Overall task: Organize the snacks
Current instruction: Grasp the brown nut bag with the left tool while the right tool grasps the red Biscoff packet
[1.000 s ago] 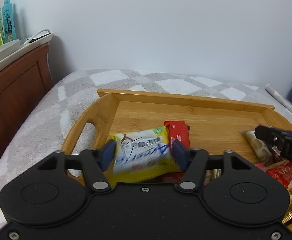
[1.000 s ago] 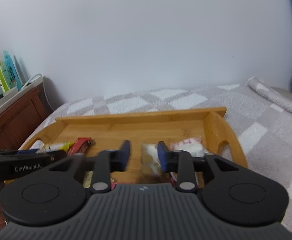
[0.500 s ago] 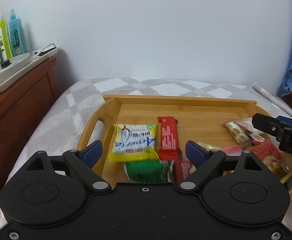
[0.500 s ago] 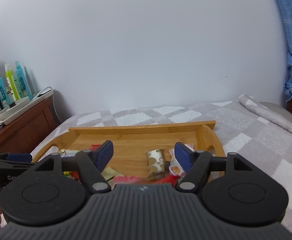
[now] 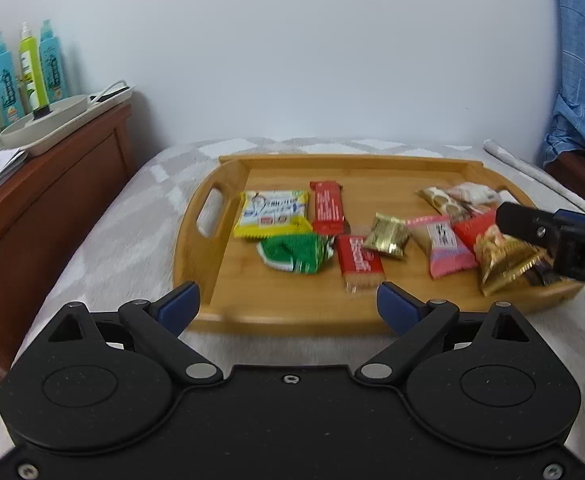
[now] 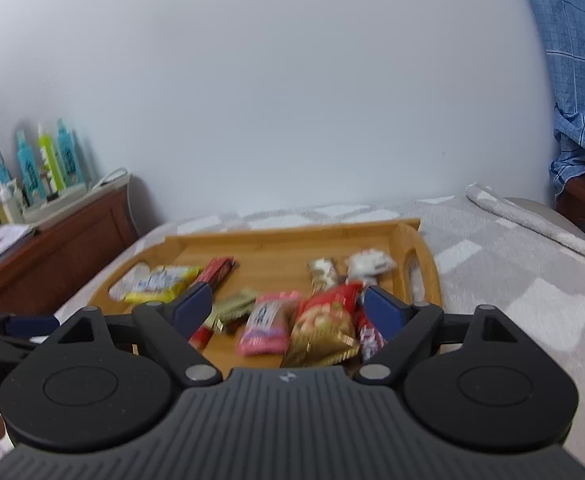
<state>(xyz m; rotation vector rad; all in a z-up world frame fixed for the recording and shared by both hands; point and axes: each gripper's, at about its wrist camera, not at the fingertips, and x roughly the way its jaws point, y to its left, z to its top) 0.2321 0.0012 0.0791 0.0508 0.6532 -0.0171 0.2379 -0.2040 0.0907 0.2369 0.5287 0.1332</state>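
Observation:
A wooden tray [image 5: 372, 166] lies on a grey checked blanket and holds several snack packs. At its left are a yellow and white pack [image 5: 272, 214], a long red bar [image 5: 326, 206] and a green pack [image 5: 294, 252]. In the middle lie a small red pack [image 5: 359, 261], a gold pack [image 5: 386, 234] and a pink pack [image 5: 444, 244]. At the right are a red and gold bag [image 5: 500, 256] and a brown spotted pack [image 5: 438, 200]. My left gripper [image 5: 288, 304] is open and empty, just off the tray's near edge. My right gripper [image 6: 288, 306] is open and empty above the tray's [image 6: 288, 228] near right part.
A brown wooden nightstand [image 5: 52, 184] stands left of the bed, with a white tray [image 5: 52, 120] and several bottles [image 5: 28, 68] on it. A white wall rises behind the bed. Blue checked cloth [image 5: 584, 60] hangs at the right. A rolled grey blanket edge [image 6: 532, 216] lies at the far right.
Both grippers opened, let go of their packs and drew back from the tray. The yellow and white pack and the brown spotted pack now lie on the tray.

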